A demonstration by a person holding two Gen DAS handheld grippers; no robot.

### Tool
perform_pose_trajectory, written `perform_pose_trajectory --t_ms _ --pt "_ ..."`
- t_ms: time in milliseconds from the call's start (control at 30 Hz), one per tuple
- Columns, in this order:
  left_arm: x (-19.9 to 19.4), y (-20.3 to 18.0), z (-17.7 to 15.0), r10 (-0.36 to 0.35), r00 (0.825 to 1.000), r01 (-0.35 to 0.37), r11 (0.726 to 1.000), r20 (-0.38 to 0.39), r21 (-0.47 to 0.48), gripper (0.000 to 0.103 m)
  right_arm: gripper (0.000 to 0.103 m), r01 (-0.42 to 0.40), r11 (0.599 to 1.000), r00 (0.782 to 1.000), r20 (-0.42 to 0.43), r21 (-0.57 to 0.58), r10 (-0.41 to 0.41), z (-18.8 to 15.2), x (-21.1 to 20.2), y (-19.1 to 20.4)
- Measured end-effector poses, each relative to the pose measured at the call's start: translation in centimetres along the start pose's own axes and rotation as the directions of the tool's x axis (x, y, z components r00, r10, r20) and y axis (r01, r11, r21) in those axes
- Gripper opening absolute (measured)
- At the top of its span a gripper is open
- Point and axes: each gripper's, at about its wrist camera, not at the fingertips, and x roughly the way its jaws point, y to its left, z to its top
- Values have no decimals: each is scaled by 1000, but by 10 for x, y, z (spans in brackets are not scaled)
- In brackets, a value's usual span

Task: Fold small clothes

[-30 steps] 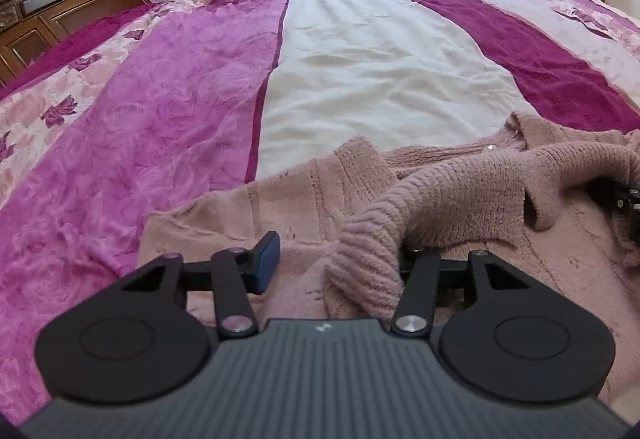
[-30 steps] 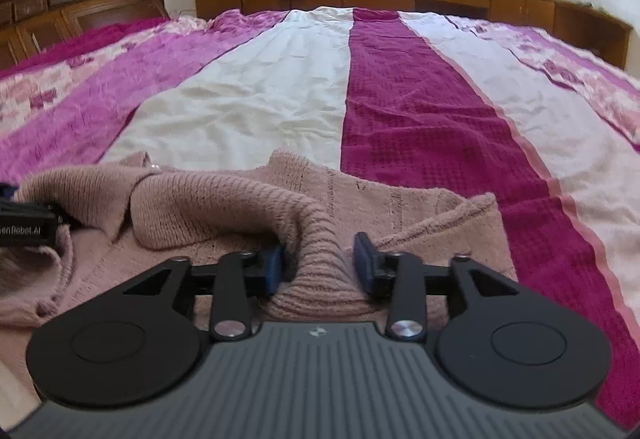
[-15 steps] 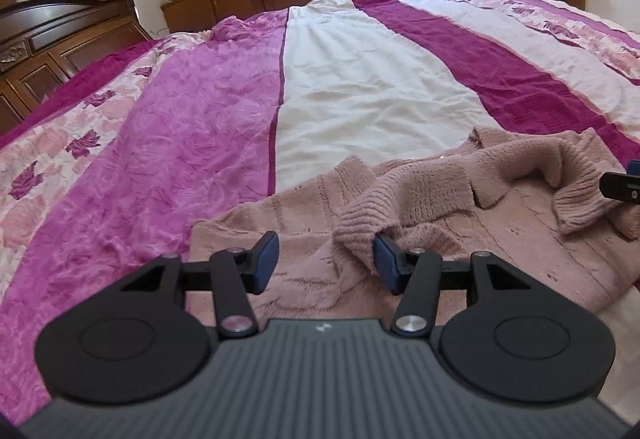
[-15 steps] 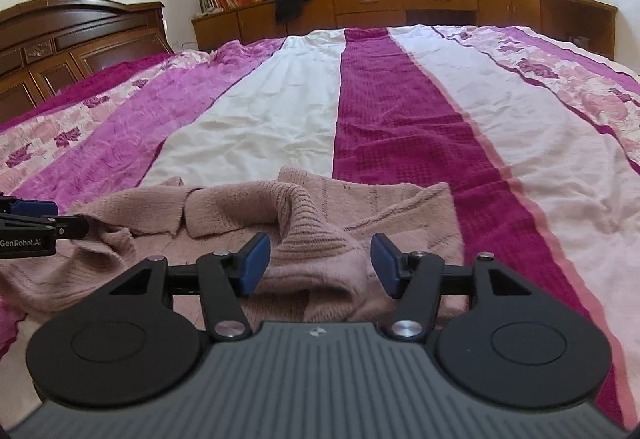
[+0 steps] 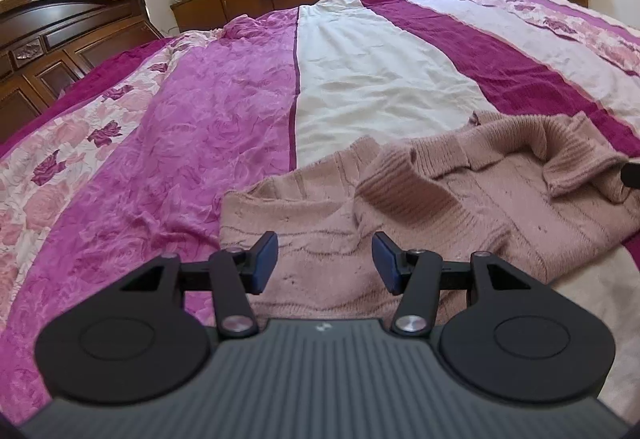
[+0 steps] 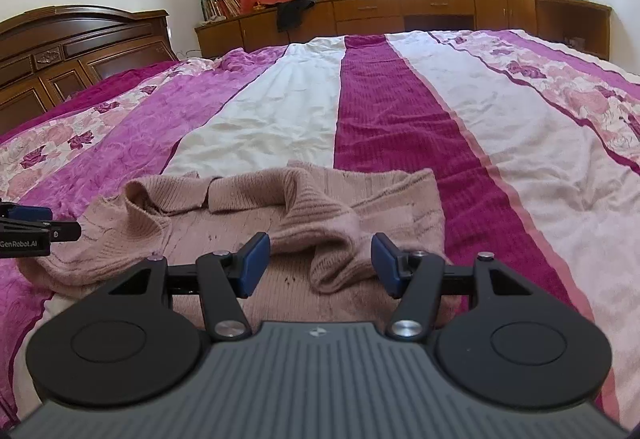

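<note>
A small dusty-pink knit sweater (image 5: 460,207) lies on the striped bedspread, both sleeves folded in across its body. My left gripper (image 5: 325,261) stands open above the sweater's near left part, nothing between its blue pads. In the right wrist view the same sweater (image 6: 248,227) lies below my right gripper (image 6: 320,262), which is open too; a ribbed sleeve cuff (image 6: 336,259) rests loose on the cloth between its fingers. The left gripper's tip (image 6: 36,229) shows at that view's left edge, and the right gripper's tip (image 5: 632,175) at the left view's right edge.
The bed carries a pink, white and magenta striped bedspread (image 5: 360,79) stretching far ahead. A dark wooden headboard (image 6: 72,47) stands at the left, low wooden cabinets (image 6: 400,13) with books and clothes run along the far wall under a window.
Both grippers let go of the sleeves, opened wide and drew back and up. The sleeves now lie across the sweater's body.
</note>
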Motion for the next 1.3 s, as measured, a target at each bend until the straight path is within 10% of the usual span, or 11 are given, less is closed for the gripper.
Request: perform_pose_trajectory --t_ms 800,1300 --pt "2 -48 -16 -124 992 126 977 -23 171 56 64 -14 999 999 -48 -39 12 -18 8 8" --pt "16 -57 -17 -140 990 141 974 -15 179 59 64 22 931 999 -23 -365 -32 -1 25 26"
